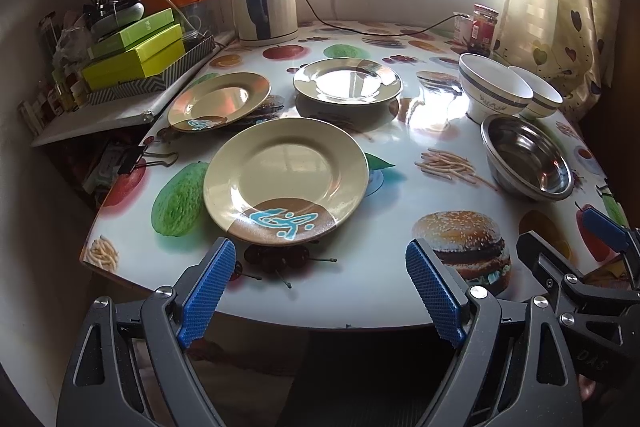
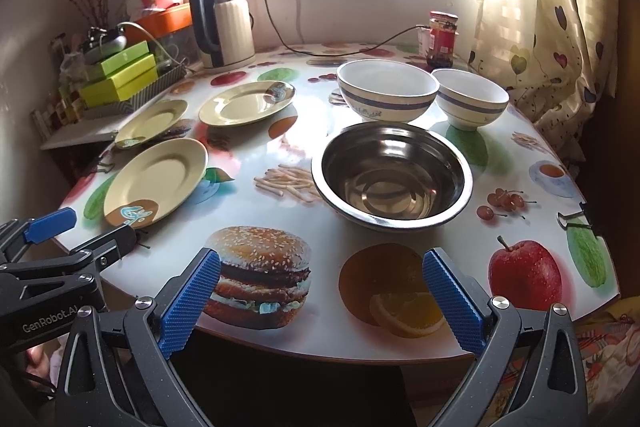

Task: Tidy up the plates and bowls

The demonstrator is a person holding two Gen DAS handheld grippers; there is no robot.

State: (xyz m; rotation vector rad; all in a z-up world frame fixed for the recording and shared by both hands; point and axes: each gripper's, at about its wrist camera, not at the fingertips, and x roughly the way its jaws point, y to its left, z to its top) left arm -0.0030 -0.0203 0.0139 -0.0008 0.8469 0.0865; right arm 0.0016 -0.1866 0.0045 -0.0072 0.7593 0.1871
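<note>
Both claws spread wide, empty: left gripper [image 1: 320,291] low centre before the nearest plate [image 1: 286,179]; right gripper [image 2: 320,301] before the steel bowl [image 2: 392,175]; risk: plate overhangs the glossy table [image 1: 400,299] edge, a clumsy nudge could tip it off

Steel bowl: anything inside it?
The steel bowl looks empty: only reflections on its floor and far wall. The near inner wall, below the rim, is hidden in both wrist views.
</note>
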